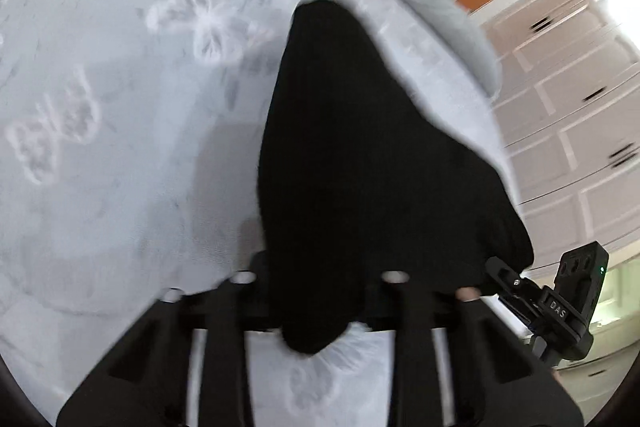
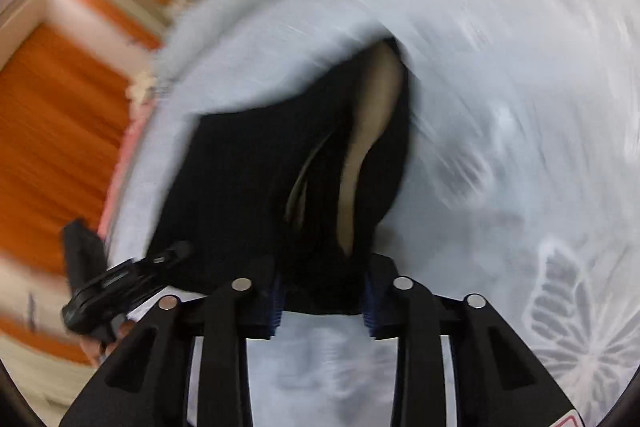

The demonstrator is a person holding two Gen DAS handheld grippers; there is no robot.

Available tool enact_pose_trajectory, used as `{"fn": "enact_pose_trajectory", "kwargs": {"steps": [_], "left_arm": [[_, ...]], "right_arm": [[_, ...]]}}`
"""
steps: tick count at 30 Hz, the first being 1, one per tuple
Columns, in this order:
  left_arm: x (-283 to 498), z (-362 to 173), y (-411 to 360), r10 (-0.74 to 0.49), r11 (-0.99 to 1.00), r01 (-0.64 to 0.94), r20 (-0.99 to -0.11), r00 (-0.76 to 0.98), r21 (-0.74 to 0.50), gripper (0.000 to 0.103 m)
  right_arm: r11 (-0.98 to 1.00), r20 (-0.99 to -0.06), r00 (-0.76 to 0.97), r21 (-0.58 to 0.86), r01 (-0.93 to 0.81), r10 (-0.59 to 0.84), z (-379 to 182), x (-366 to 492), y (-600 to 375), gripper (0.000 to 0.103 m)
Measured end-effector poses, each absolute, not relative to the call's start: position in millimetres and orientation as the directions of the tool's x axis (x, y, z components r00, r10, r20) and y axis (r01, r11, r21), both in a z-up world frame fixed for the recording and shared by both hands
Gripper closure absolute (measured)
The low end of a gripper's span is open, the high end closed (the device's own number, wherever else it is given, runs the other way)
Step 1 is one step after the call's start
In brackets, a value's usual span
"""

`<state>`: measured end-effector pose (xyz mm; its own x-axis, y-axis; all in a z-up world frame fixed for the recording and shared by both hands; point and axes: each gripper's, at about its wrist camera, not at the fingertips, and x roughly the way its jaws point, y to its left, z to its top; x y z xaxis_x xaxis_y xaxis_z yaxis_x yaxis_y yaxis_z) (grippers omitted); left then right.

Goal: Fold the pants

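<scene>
- Left gripper point(image 1: 316, 291) clamped on black pants point(image 1: 360, 147), lifted over the butterfly-print bed point(image 1: 120, 107).
- Right gripper point(image 2: 322, 297) clamped on pants too; tan inner lining point(image 2: 372, 131) visible only here.
- White cabinets point(image 1: 568, 115) only in the left view, orange curtain point(image 2: 52, 147) only in the right.

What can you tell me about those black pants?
The black pants look soft and thick, like ribbed knit. A tan lining shows inside an opening. One end lies on the pale butterfly-print bedspread; the near end is lifted. Both the left gripper and the right gripper have cloth between their fingers.
</scene>
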<state>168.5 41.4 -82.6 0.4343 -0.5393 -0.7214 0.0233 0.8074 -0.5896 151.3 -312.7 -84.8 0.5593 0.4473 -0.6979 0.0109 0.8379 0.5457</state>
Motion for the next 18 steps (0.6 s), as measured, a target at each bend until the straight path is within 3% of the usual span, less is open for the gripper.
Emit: {"fn": "enact_pose_trajectory", "kwargs": {"steps": [4,7,9,11,13,14,15,16,17,18], "left_arm": [[132,-41,68,-0.578,0.789,0.097,-0.681,0.451,-0.606,0.082],[100,-50,75,-0.58,0.804,0.117,-0.723,0.375,-0.583,0.079],[80,-80,72,-0.493,0.867,0.098,-0.813,0.308,-0.488,0.066],[69,-94,74,-0.424,0.904,0.089,-0.853,0.303,-0.418,0.061],[63,-74,79,-0.421,0.906,0.13,-0.821,0.386,-0.404,0.061],[60,-62,82,-0.405,0.913,0.148,-0.803,0.438,-0.38,0.054],[56,-45,85,-0.371,0.927,0.16,-0.769,0.521,-0.339,0.036],[54,-28,87,-0.334,0.94,0.154,-0.728,0.598,-0.305,0.026],[54,-18,87,-0.33,0.94,0.155,-0.702,0.631,-0.303,0.019],[57,-10,86,-0.34,0.936,0.163,-0.683,0.647,-0.311,0.019]], "right_arm": [[0.811,-0.637,0.56,0.573,-0.116,0.53,-41,108,-301,0.074],[0.804,-0.696,0.467,0.592,-0.057,0.545,-82,74,-303,0.07],[0.874,-0.844,0.316,0.48,0.081,0.434,-136,64,-299,0.051],[0.857,-0.824,0.346,0.506,0.096,0.448,-135,60,-303,0.045],[0.885,-0.801,0.459,0.461,0.065,0.384,-103,55,-312,0.04],[0.898,-0.784,0.519,0.435,0.067,0.34,-90,53,-315,0.028],[0.91,-0.758,0.586,0.406,0.083,0.285,-78,49,-320,0.022],[0.919,-0.731,0.637,0.384,0.088,0.244,-65,52,-321,0.019],[0.923,-0.717,0.648,0.381,0.056,0.257,-57,64,-318,0.02],[0.924,-0.719,0.642,0.379,0.039,0.268,-55,72,-316,0.02]]}}
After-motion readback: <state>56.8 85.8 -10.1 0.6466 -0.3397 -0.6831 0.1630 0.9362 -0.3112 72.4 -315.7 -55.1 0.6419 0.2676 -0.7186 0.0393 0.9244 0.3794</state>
